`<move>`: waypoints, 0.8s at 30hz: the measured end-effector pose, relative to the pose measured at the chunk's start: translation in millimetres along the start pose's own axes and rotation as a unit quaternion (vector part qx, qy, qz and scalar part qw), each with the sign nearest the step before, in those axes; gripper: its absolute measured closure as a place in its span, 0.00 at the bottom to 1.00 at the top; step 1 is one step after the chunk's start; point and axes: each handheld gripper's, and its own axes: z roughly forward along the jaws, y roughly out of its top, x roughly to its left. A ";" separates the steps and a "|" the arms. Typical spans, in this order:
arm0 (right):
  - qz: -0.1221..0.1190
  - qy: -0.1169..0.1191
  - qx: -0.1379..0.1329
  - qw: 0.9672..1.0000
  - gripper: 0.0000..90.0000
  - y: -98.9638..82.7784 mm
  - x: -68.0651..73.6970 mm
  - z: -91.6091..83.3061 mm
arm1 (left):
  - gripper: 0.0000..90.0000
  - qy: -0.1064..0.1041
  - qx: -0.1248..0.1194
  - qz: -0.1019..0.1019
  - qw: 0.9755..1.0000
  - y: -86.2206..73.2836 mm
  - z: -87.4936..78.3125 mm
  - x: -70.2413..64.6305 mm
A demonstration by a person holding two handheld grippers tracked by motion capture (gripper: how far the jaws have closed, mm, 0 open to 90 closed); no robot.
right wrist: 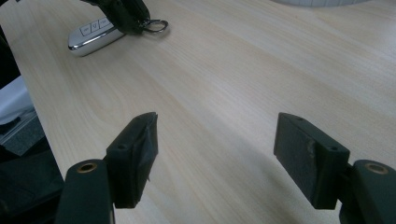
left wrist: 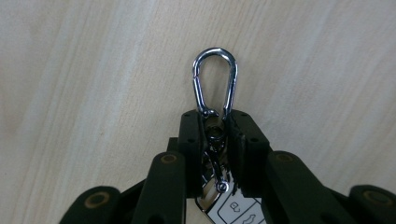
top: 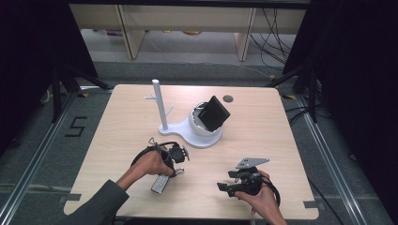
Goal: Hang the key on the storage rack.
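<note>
Left gripper view shows the left gripper [left wrist: 218, 135] squeezed tight on the silver clip [left wrist: 215, 84] of a car key [left wrist: 231, 209], low in the middle, on the wooden table [left wrist: 84, 93]. High view shows the right gripper [top: 234, 183] at the lower right, wide open, holding nothing. A white stand [top: 187, 133] sits farther up.

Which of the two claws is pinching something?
The left gripper: its jaws pinch the silver clip of the car key. The right gripper stands wide open over bare table.
</note>
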 end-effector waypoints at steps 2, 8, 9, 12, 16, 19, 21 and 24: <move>-0.001 0.003 0.001 1.000 0.35 0.2 -0.1 -0.6 | 0.84 -0.002 -0.009 0.000 1.000 -1.5 -5.2 1.4; 0.000 0.000 0.002 1.000 0.35 -0.2 -0.7 -0.3 | 0.84 0.010 -0.038 -0.023 0.999 -10.3 -33.6 10.2; -0.001 0.000 0.003 1.000 0.35 -0.2 -1.0 -0.2 | 0.84 0.013 -0.042 -0.026 0.999 -11.5 -37.2 11.2; 0.000 -0.001 0.004 1.000 0.35 -0.3 -1.7 -0.9 | 0.84 0.020 -0.050 -0.030 0.998 -16.5 -52.4 15.9; 0.012 -0.001 0.007 1.000 0.35 -0.8 -0.7 -0.4 | 0.84 0.034 -0.061 -0.039 0.997 -22.6 -73.9 22.6; 0.005 -0.001 0.003 1.000 0.35 -0.9 -1.1 0.2 | 0.84 0.041 -0.080 -0.051 0.995 -27.8 -92.2 27.2; 0.014 -0.001 0.006 1.000 0.35 -0.7 -0.5 -0.4 | 0.84 0.056 -0.089 -0.059 0.993 -31.0 -104.2 30.3; 0.013 -0.001 0.007 1.000 0.35 -1.0 -0.8 -0.2 | 0.84 0.066 -0.086 -0.065 0.992 -37.0 -127.2 38.1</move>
